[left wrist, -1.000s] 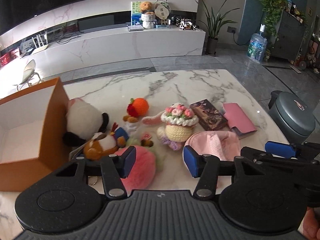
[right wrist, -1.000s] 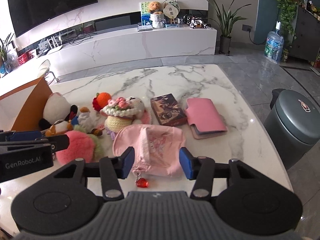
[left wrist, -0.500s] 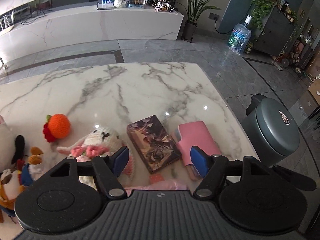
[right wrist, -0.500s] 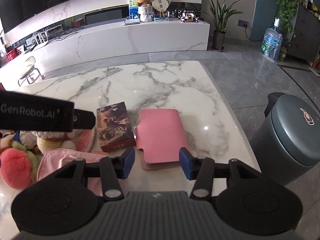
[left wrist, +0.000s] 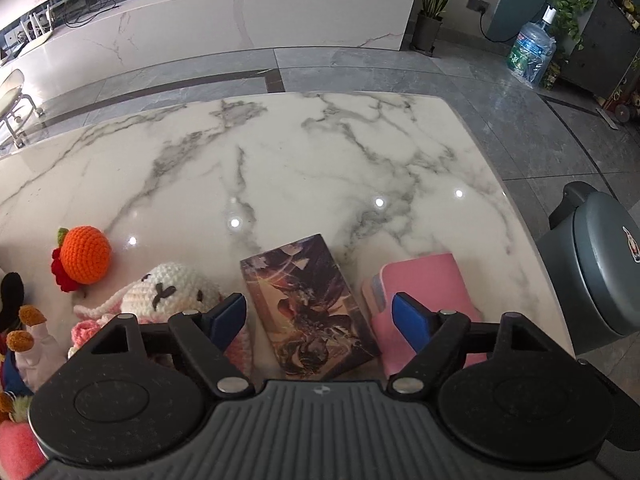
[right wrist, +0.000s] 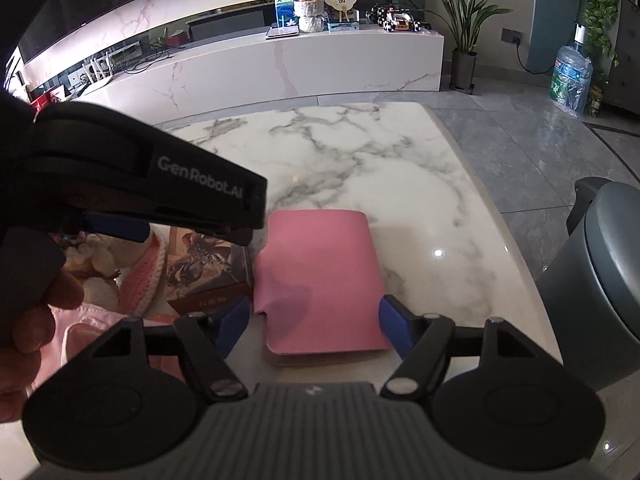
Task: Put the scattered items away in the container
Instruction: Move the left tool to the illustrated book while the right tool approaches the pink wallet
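Note:
My left gripper (left wrist: pixel 318 318) is open, with the dark illustrated box (left wrist: pixel 306 304) lying on the marble table between its fingers. A pink wallet (left wrist: pixel 428 292) lies right of the box. My right gripper (right wrist: pixel 316 326) is open around the near end of the same pink wallet (right wrist: pixel 320 280). The left gripper's body crosses the right wrist view (right wrist: pixel 140 184) above the box (right wrist: pixel 208 268). A crocheted white bunny (left wrist: pixel 168 292), an orange crocheted toy (left wrist: pixel 86 254) and other plush toys (left wrist: pixel 24 340) lie at the left. The container is out of view.
The table's right edge (left wrist: pixel 516 216) drops to a grey floor. A grey lidded bin (left wrist: pixel 600 264) stands beside it, also in the right wrist view (right wrist: pixel 600 280). A pink pouch (right wrist: pixel 92 320) lies near my left hand.
Both grippers have moved right and forward over the table. The left has come over the dark box, the right over the pink wallet. The orange box has left view.

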`<state>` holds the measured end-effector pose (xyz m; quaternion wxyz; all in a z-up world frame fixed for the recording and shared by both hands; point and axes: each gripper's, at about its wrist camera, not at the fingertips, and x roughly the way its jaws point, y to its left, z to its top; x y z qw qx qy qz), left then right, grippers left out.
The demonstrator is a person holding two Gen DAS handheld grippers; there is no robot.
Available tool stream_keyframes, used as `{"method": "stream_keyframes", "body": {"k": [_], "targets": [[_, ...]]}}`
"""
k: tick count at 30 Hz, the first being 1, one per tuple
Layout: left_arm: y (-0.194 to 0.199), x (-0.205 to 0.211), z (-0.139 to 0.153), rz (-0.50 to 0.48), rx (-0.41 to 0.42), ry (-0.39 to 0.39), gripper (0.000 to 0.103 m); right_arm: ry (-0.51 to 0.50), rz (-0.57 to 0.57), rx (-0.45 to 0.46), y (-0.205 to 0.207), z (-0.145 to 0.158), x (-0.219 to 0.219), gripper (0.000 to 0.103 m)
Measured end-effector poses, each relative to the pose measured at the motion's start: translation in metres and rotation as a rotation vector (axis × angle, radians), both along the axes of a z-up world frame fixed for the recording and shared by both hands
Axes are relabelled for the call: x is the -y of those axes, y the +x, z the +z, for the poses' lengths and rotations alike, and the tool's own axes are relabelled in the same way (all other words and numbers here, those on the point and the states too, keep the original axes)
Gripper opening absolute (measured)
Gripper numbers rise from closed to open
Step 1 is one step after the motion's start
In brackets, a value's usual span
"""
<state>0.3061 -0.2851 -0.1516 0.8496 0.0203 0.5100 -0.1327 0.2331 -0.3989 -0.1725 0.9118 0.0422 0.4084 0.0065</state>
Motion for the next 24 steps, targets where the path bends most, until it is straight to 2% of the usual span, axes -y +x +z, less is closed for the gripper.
{"method": "stream_keyframes", "body": {"k": [4,7,12,17,24], "targets": [[0.000,0.011,-0.005,0.010,0.005,0.079,0.094,0.018,0.000,-0.012,0.002,-0.004,0.006,0.081],[0.003,0.011,-0.008,0.036,-0.007,0.134,0.094,0.031,-0.004,-0.021,0.003,-0.007,0.007,0.082],[0.016,0.006,-0.009,0.060,-0.067,0.137,0.099,0.032,-0.006,-0.040,0.004,-0.011,0.007,0.082],[0.027,0.004,-0.010,0.087,-0.135,0.128,0.099,0.030,-0.008,-0.050,0.003,-0.011,0.008,0.080],[0.031,0.017,-0.019,0.088,-0.174,0.189,0.101,0.038,-0.020,-0.052,0.003,-0.012,0.012,0.079]]}}
